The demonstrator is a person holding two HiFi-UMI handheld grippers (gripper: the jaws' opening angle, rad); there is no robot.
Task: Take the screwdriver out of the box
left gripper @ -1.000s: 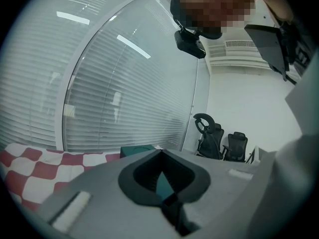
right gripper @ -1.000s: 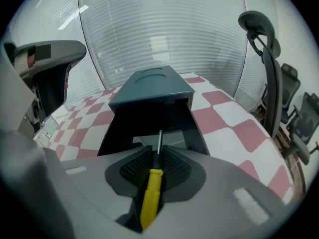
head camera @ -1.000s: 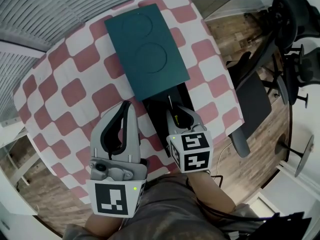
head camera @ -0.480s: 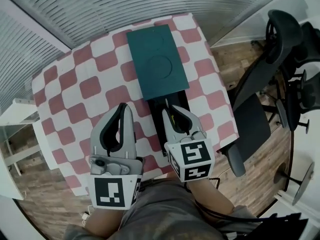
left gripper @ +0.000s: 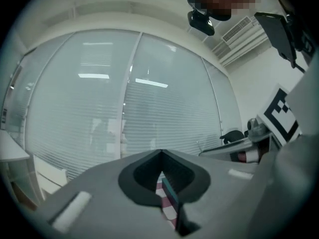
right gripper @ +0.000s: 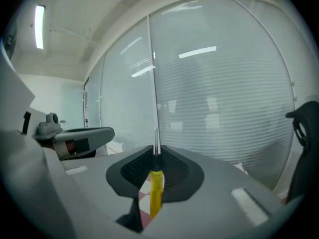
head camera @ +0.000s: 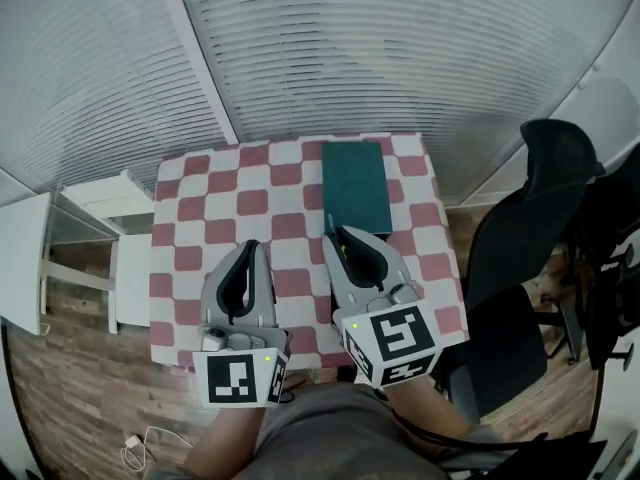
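Squarely inside the right claw (right gripper: 156, 158): screwdriver (right gripper: 156, 195).

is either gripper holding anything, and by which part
The right gripper holds the screwdriver by its yellow handle, metal shaft sticking past the tips. The left gripper is shut, empty.

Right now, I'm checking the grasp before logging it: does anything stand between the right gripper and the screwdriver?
Nothing visible does. The right gripper is shut on the screwdriver, yellow handle between the jaws, thin shaft pointing past them. The left gripper is shut and empty.
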